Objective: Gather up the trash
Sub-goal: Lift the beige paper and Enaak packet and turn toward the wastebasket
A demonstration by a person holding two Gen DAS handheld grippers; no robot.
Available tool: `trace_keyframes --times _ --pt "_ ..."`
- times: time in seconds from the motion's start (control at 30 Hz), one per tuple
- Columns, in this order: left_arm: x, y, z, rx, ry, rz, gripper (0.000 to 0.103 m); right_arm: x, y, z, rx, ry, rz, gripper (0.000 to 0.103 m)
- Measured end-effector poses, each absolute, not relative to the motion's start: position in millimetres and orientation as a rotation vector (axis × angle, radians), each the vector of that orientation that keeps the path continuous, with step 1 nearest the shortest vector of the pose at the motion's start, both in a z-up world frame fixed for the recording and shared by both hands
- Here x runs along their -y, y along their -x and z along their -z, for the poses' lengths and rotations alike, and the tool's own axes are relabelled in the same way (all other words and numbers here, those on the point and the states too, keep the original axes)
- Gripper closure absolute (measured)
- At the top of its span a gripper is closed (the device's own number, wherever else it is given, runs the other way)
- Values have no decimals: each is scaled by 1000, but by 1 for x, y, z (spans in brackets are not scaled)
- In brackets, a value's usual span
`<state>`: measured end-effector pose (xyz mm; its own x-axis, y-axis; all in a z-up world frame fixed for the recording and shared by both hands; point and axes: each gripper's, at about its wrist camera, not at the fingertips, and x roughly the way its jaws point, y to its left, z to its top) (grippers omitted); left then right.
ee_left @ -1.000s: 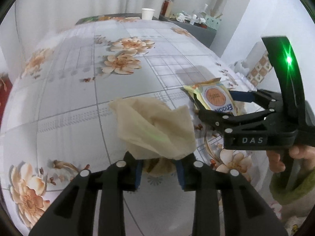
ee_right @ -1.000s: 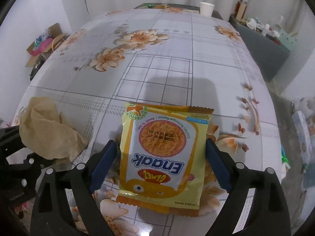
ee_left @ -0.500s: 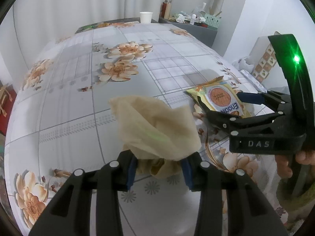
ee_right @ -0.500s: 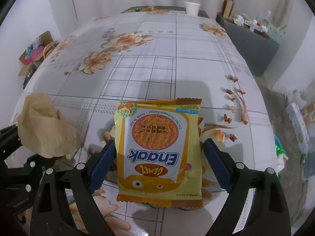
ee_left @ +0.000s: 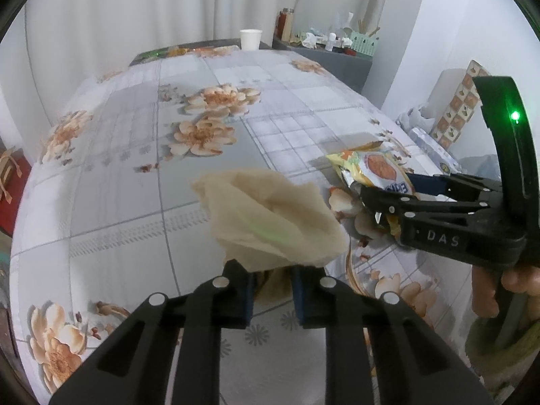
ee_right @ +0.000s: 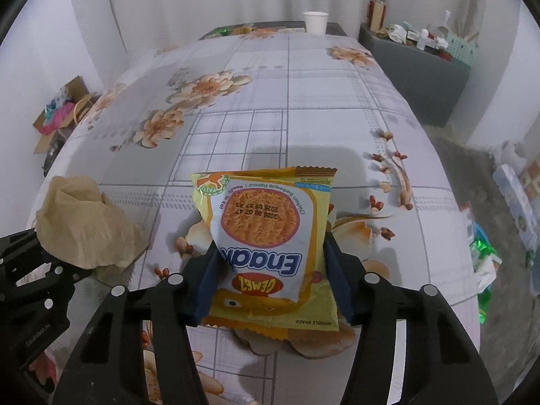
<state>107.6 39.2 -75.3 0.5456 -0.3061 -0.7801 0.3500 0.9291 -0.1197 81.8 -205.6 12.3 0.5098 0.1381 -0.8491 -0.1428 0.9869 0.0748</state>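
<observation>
Grasp step, both hands. Your left tongs point(ee_left: 271, 292) are closing on the lower fold of the crumpled brown paper point(ee_left: 270, 216), which stands on the flowered table point(ee_left: 135, 175) just left of the snack. Your right tongs point(ee_right: 270, 270) are closing with the pads pressing the sides of the yellow Enaak noodle-snack packet point(ee_right: 266, 236), buckling it. Next, judged from this: finish both squeezes, then lift each piece clear; no bin is visible.

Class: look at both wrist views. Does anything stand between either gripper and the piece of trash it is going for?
Nothing visible does. The left gripper is closing with the crumpled brown paper between its fingers; the right gripper is closing around the yellow snack packet.
</observation>
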Motion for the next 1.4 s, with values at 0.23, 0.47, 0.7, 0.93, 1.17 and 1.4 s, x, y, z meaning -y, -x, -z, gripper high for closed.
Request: trace_keyframes --times 0.23,0.47,0.7,0.93,1.17,1.4 --pt "-41 -109 58 -863 -43 379 86 206 -83 -21 -998 -13 -181 53" --pt "-44 -111 36 -808 -31 383 86 204 -81 -44 -939 -8 -186 53" --pt "-41 -114 14 -750 -33 398 86 204 -81 -70 -866 -3 -181 53" --pt "-33 -119 -3 -707 -37 417 86 206 -81 -88 -808 11 -170 53" --pt "-23 -125 -16 -665 -53 429 86 217 -82 -101 -761 10 -146 53" --pt "-12 -135 -24 -640 -72 430 86 228 -86 -105 -748 0 -131 53"
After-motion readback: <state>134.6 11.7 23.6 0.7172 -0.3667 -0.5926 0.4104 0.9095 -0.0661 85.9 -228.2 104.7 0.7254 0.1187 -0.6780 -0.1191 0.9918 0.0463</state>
